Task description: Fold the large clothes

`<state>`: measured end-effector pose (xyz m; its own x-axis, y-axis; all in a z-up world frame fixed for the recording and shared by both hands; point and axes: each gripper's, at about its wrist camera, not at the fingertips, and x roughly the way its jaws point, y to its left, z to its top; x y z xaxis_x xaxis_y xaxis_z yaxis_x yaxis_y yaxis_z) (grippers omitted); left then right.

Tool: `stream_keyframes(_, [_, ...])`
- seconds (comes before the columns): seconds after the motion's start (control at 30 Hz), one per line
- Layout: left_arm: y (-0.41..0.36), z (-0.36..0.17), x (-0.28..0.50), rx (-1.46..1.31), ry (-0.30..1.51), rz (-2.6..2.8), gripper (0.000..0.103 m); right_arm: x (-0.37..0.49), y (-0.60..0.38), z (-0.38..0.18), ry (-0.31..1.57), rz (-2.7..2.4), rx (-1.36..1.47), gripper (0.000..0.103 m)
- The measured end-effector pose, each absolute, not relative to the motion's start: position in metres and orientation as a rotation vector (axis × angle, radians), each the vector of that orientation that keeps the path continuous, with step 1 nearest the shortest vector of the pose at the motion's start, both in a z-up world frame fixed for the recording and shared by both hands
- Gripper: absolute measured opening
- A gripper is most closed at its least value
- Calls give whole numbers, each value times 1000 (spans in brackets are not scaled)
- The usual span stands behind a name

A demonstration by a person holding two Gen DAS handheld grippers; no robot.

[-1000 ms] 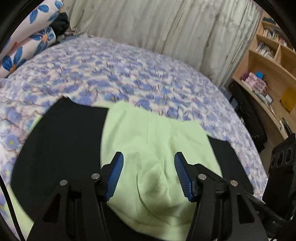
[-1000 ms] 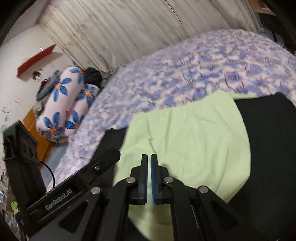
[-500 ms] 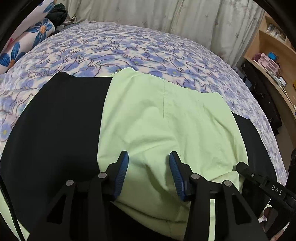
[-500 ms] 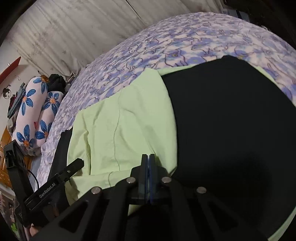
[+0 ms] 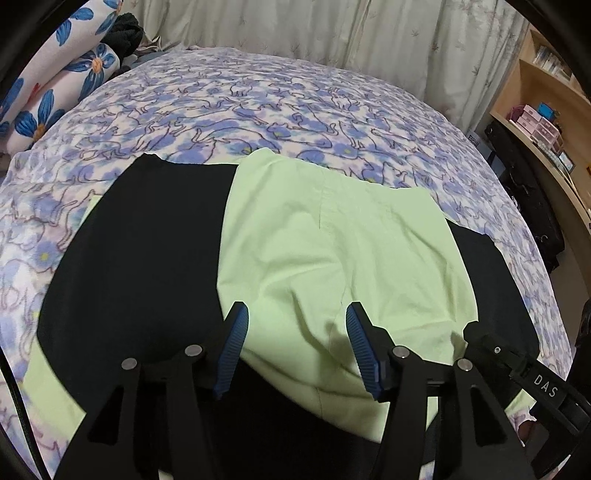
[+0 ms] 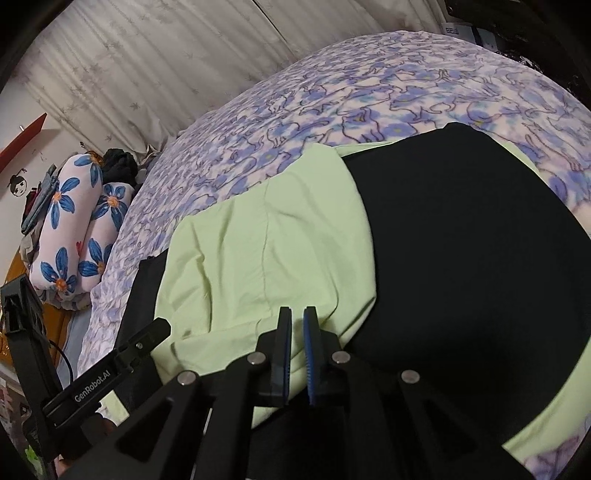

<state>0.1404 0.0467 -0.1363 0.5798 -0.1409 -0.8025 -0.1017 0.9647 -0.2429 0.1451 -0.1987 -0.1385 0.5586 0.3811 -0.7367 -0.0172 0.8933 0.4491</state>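
The big piece of clothing, soft cloth in black and light green (image 5: pixel 332 251), is lying flat on the bed. Its light green part is sitting in the middle, a bit wrinkled, with a thin seam running down it. The black parts are spreading out on both sides of the green.

The left gripper (image 5: pixel 295 339), black with blue ribbed pads, is hanging over the near edge of the green part. Its jaws are standing apart and are opening. They are not pinching the cloth; nothing is caught between them.

The right gripper (image 6: pixel 296 350) is pointing down where the green meets the black. Its jaws are almost closed, with only a thin gap showing. They are not holding any cloth.

The clothing is resting on a bed cover printed with purple and blue cats (image 5: pixel 295 99). White pillows with big blue flowers (image 6: pixel 77 236) are lying at the far end of the bed. Pale curtains (image 5: pixel 314 33) are hanging behind the bed. Wooden shelves (image 5: pixel 546 96) are standing to one side.
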Motion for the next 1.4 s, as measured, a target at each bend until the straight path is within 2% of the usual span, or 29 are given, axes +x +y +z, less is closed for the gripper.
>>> stream_keyframes(0.43, [46, -100, 68, -263, 932, -54, 54, 86, -175, -114, 961, 302, 374, 6])
stream_keyframes(0.83, [65, -80, 6, -275, 887, -51, 60, 33, -147, -104, 965, 363, 305, 6])
stream_keyframes(1.1, [87, -95, -12, -333, 917, -39, 61, 23, -136, -96, 930, 364, 265, 6])
stream_keyframes(1.4, [120, -143, -12, -518, 969, -51, 63, 32, -126, -104, 941, 361, 245, 6])
